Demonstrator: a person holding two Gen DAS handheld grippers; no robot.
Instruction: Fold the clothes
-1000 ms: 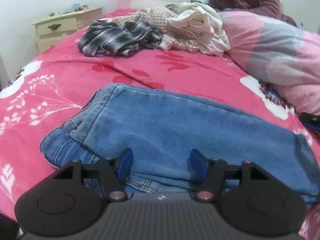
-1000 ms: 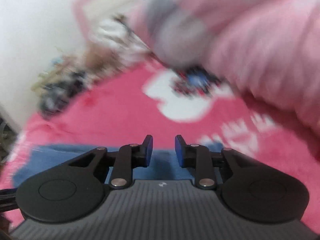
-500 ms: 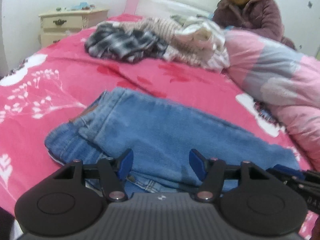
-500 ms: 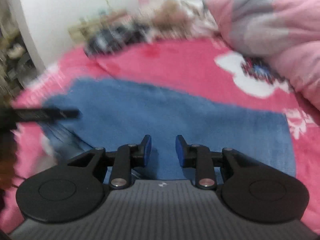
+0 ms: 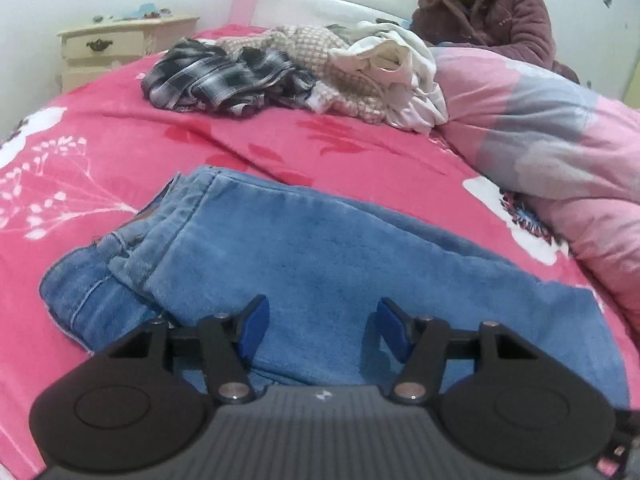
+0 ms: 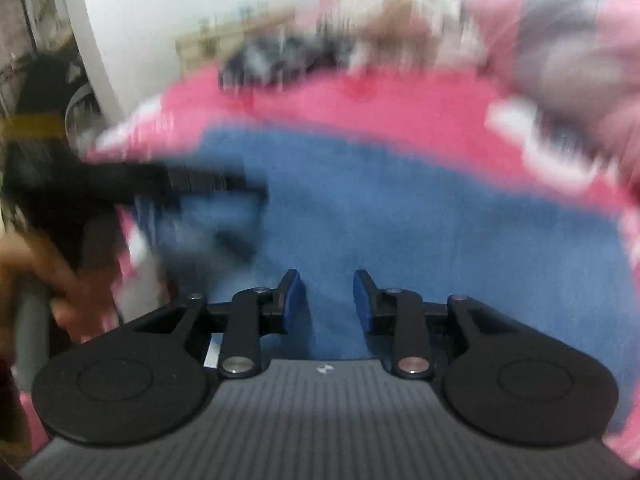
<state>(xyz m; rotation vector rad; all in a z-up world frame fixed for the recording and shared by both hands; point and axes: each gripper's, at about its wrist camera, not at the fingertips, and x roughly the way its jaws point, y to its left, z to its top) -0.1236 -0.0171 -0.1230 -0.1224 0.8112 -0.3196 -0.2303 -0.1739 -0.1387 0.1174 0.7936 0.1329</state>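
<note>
Folded blue jeans (image 5: pixel 320 248) lie flat on the pink floral bedspread (image 5: pixel 120 140), waistband to the left. My left gripper (image 5: pixel 322 320) hovers just over their near edge, open, with only denim showing behind the gap. In the blurred right wrist view the jeans (image 6: pixel 400 220) fill the middle. My right gripper (image 6: pixel 327 292) is above their near part; its jaws are opening and nothing is pinched between them. The left gripper (image 6: pixel 160 184) shows there as a dark blur at the left, with a hand (image 6: pixel 48 272) below it.
A heap of unfolded clothes (image 5: pixel 288 72), plaid, checked and white, lies at the far side of the bed. A pink and grey quilt (image 5: pixel 540 140) is bunched on the right, with a seated person (image 5: pixel 488 12) behind it. A cream nightstand (image 5: pixel 120 48) stands at the far left.
The right wrist view has swung from the quilt and bedspread to over the jeans, and the left gripper has come into it at the left. The left gripper stays over the jeans' near edge.
</note>
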